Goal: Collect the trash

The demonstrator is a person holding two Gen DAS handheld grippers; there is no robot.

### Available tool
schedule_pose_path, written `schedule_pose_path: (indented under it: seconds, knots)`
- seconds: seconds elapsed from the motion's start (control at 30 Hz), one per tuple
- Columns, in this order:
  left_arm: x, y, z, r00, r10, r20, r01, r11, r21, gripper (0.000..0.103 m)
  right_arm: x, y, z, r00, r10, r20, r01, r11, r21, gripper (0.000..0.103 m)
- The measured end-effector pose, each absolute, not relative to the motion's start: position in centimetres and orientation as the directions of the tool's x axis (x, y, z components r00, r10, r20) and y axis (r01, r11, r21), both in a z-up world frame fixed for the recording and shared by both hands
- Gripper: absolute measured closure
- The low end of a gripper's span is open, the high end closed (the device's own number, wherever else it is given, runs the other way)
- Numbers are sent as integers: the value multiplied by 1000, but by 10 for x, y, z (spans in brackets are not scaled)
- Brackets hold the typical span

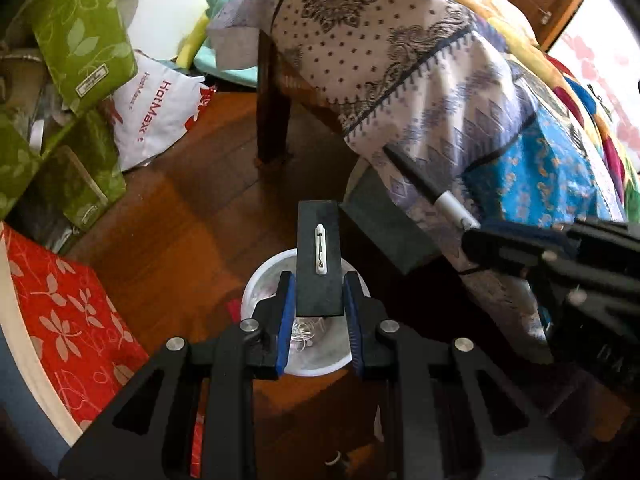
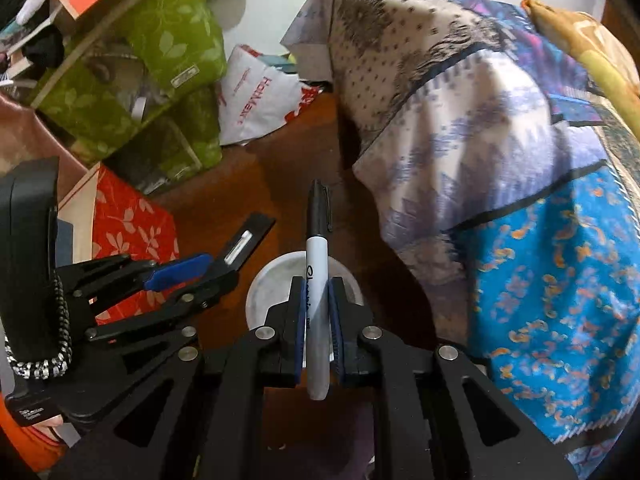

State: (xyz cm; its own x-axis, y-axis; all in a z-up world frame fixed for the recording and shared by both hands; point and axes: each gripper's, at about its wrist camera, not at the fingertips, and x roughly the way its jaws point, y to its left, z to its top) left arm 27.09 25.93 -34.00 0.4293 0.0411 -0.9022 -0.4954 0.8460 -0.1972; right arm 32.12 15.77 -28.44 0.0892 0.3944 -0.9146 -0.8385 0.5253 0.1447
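Both claws hold trash above the round white plastic bin [image 1: 256, 292] on the brown wooden floor [image 1: 192, 200].

Left gripper [image 1: 319, 296] has its blue pads [image 1: 286, 312] clamped on a flat black rectangular card [image 1: 319, 248] with a small white pin, directly over the bin. Right gripper [image 2: 318, 312] is closed tightly on a white marker pen with black cap [image 2: 318, 248], also over the bin [image 2: 264, 284]. Beside the bin hangs a patterned white and blue cloth [image 2: 460, 120]. Behind the bin stand green fabric boxes [image 1: 84, 32].
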Motion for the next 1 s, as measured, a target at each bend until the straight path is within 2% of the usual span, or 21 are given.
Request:
schedule_pose_path:
  seconds: [0.1,0.17,0.23,0.27,0.47,0.63,0.87,1.0]
  knots:
    - [273,266,-342,426,29,-904,-514,830,-215,79,322,163,-287,53,401,-915,-834,521,180,92]
    - [276,270,-346,402,20,-915,-530,820,-214,76,326,164,-290,20,391,-920,-828,522,204,87]
    - [274,273,-346,391,14,-920,-544,810,-219,76,327,162,-290,11,389,-921,-824,525,212,71]
    - [272,274,-346,389,17,-921,-548,808,-216,76,329,161,-288,13,389,-921,-824,526,210,69]
    - [260,259,-315,405,79,-911,-513,844,-155,76,315,142,-263,88,401,-912,-841,520,148,68]
    - [245,233,-261,492,107,-864,-458,876,-152,76,298,111,-220,185,445,-876,-831,546,102,68]
    - [208,179,-167,640,157,-752,-350,931,-104,75,257,36,-142,373,521,-768,-774,631,52,68]
    - [177,145,-113,734,157,-661,-285,954,-90,75,222,-17,-97,514,538,-668,-703,710,31,68]
